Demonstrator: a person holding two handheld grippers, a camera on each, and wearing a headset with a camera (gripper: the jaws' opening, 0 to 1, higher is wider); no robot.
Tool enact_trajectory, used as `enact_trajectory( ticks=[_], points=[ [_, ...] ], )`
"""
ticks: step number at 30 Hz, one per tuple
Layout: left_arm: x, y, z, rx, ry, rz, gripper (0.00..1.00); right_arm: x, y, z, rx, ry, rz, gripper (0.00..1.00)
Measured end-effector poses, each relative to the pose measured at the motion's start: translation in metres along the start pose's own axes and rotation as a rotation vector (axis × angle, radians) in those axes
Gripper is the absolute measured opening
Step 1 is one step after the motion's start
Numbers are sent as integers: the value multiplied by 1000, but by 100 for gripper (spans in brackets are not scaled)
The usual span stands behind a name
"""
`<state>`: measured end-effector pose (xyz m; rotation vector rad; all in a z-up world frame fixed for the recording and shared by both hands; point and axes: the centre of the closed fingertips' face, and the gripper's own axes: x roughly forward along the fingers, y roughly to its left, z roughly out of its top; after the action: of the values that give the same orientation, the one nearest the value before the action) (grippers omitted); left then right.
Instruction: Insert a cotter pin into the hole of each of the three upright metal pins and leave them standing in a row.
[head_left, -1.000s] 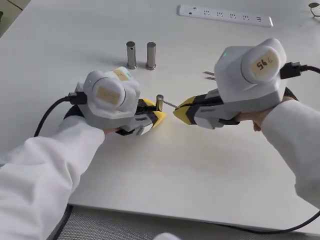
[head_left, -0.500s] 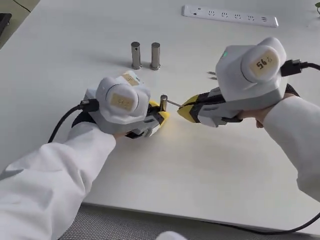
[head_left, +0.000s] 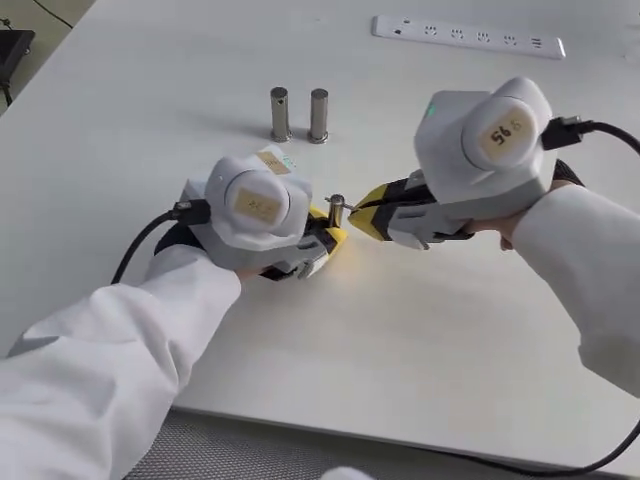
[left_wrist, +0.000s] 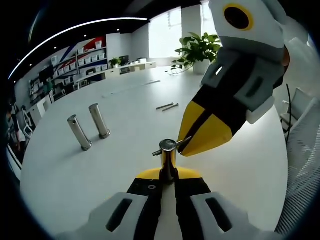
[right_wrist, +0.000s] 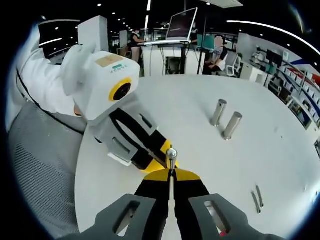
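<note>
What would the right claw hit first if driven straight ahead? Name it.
The upright metal pin held in the left claw. The right claw points squarely at its head, and the cotter pin it grips apparently sits in the hole already. The remaining gap is unclear.

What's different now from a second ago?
The right claw has pushed its cotter pin into the hole of the metal pin, closing the gap between them. The left claw still clamps that pin; the two other pins stand untouched.
</note>
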<state>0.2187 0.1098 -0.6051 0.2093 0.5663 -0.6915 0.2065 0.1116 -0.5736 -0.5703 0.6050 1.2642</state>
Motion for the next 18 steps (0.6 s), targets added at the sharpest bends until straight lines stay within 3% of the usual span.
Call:
enact_trajectory(
  ticks=[8,18],
  points=[
    [1,0,0,10,2,-12,7,4,-2,3,-44,7,31,0],
    [2,0,0,9,4,-20,7,4,-3,3,-102,60,91,0]
  ],
)
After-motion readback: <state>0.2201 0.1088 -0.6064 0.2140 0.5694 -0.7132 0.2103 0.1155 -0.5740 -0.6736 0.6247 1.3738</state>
